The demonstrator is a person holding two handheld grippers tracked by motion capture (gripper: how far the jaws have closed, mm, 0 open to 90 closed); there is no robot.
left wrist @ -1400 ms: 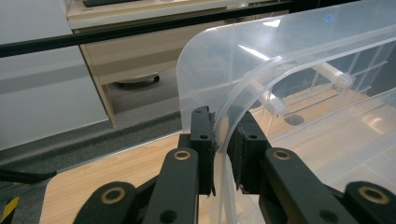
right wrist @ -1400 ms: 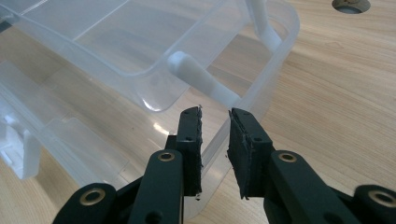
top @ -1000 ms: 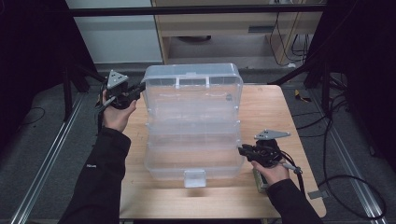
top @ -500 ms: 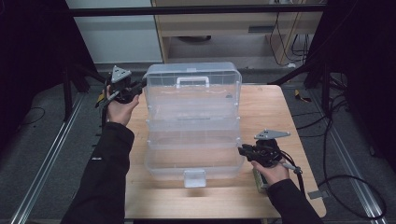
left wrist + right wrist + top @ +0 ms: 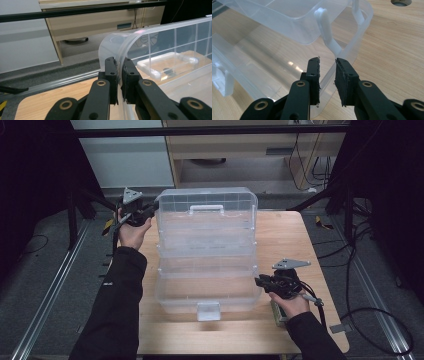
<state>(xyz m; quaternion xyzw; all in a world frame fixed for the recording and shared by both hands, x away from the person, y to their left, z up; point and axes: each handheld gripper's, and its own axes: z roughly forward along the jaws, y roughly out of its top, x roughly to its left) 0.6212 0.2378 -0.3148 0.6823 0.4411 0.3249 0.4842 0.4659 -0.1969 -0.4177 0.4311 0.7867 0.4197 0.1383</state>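
Left gripper (image 5: 119, 75) pinches the clear lid's (image 5: 206, 215) far-left corner; right gripper (image 5: 327, 72) straddles the box's (image 5: 207, 290) near-right rim, whether clamped I cannot tell.

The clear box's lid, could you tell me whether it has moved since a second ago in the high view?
Yes. The lid, pinched by the left claw, has swung up from the table's far edge toward the base.

Light wooden table (image 5: 280, 232), clear plastic tiered box (image 5: 207, 285) opened out on it, near edge bare.
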